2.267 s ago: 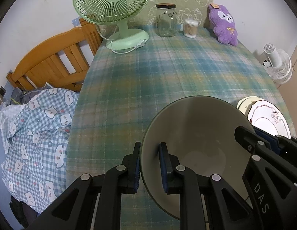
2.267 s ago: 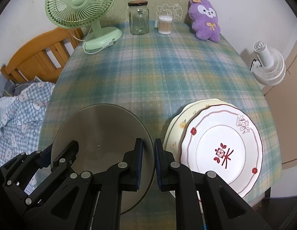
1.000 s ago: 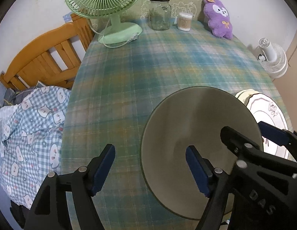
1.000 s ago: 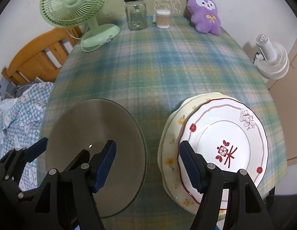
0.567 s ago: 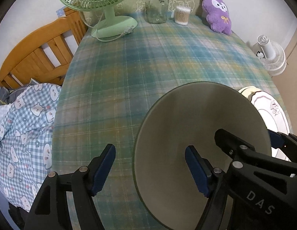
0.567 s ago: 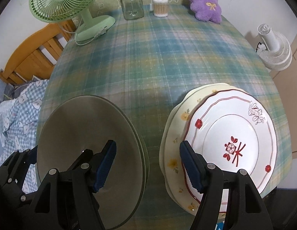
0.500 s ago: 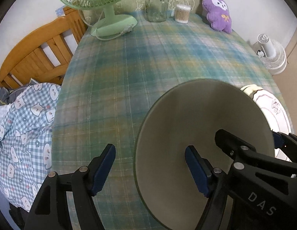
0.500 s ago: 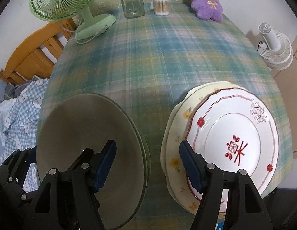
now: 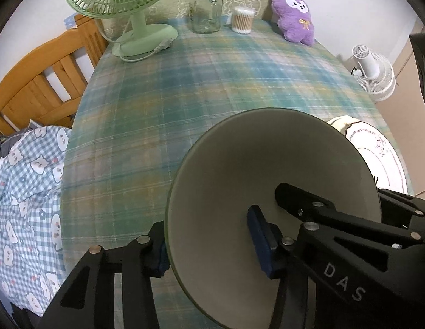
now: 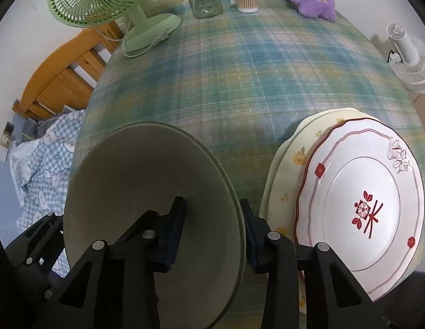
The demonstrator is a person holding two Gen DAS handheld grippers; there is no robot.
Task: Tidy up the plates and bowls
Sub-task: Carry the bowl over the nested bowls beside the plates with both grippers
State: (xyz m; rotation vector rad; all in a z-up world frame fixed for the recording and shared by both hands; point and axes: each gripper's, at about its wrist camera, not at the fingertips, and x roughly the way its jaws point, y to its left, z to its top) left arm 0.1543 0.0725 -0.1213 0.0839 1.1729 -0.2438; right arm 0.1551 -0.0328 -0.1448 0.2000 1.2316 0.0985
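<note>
The grey plate [image 9: 267, 181], near the tabletop's [image 9: 212, 82] front edge, looks rigid, glazed, slippery and breakable, so its rim, straddled by the spread left claw [image 9: 209, 242] and spread right claw [image 10: 212, 224], seems the best grip.

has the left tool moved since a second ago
Yes. The left tool has moved right: its fingers now straddle the grey plate's left rim, one previously over tablecloth.

A grey-green plate [image 10: 146, 181] sits on blue-green-yellow plaid cloth [image 10: 267, 63]; a white plate [image 10: 360, 205] bears red trim, over a cream plate [image 10: 289, 170] with yellow flowers.
</note>
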